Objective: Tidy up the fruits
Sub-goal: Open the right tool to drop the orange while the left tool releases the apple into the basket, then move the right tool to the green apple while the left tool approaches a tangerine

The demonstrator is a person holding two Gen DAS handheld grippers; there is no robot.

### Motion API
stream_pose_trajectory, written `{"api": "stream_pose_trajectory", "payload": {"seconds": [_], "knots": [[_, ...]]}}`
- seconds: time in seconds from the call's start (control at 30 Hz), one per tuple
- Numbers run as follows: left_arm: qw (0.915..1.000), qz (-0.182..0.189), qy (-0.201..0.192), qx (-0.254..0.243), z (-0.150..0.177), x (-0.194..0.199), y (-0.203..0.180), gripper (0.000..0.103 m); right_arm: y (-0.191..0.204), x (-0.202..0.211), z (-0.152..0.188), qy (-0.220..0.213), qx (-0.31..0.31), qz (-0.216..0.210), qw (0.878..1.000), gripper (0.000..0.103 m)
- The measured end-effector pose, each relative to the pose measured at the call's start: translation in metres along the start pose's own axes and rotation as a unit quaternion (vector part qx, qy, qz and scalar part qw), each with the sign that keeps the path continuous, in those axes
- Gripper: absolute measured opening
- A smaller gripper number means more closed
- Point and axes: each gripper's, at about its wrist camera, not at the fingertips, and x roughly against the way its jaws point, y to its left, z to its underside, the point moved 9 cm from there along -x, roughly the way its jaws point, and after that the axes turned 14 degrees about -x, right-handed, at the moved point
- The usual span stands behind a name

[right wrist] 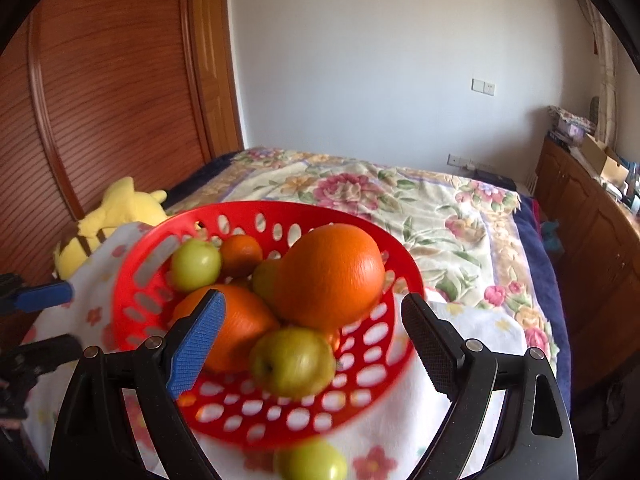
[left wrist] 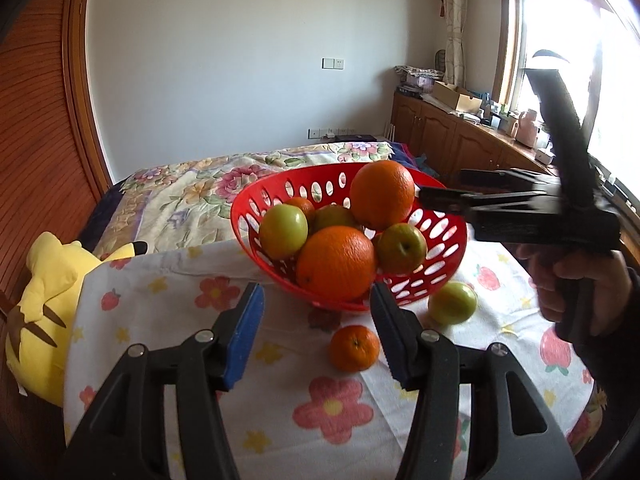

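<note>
A red perforated basket [left wrist: 245, 216] [right wrist: 132, 280] stands on the floral tablecloth [left wrist: 168, 304]. It holds two large oranges [left wrist: 382, 194] [left wrist: 336, 262], several green fruits and a small tangerine [left wrist: 302, 206]. One green fruit [left wrist: 453, 303] [right wrist: 312, 462] and one tangerine [left wrist: 354, 348] lie loose on the cloth in front of the basket. My left gripper [left wrist: 316, 316] is open just short of the basket, nothing between its pads. My right gripper [right wrist: 314, 306] [left wrist: 430, 196] is open wide over the basket's near side, held by a hand [left wrist: 576, 280]; it grips nothing.
A yellow plush toy [left wrist: 44, 300] [right wrist: 116, 212] lies at the table's left edge. Behind the table is a bed with a flowered blanket [left wrist: 188, 188] [right wrist: 400, 200]. Wooden cabinets [left wrist: 452, 140] line the right wall under a window, and a wooden wardrobe [right wrist: 100, 100] stands left.
</note>
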Motion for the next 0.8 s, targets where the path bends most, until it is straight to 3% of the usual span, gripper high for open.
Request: {"api": "stream_pose_trajectory", "payload": {"seconds": [0.37,0.63,0.8], "knots": [[0.9999,0.005,0.008,0.002,0.02,0.003,-0.013,0.055,-0.007,0.066,0.042,-0.01,-0.012,-0.015,1.0,0.091],[0.9998,0.009,0.017,0.003,0.031,0.0,-0.022,0.055,-0.007,0.078,0.073,0.0,-0.014,-0.016,1.0,0.091],[0.9996,0.015,0.023,0.004,0.039,-0.003,-0.027,0.055,-0.01,0.076,0.091,0.014,-0.021,-0.016,1.0,0.085]]}}
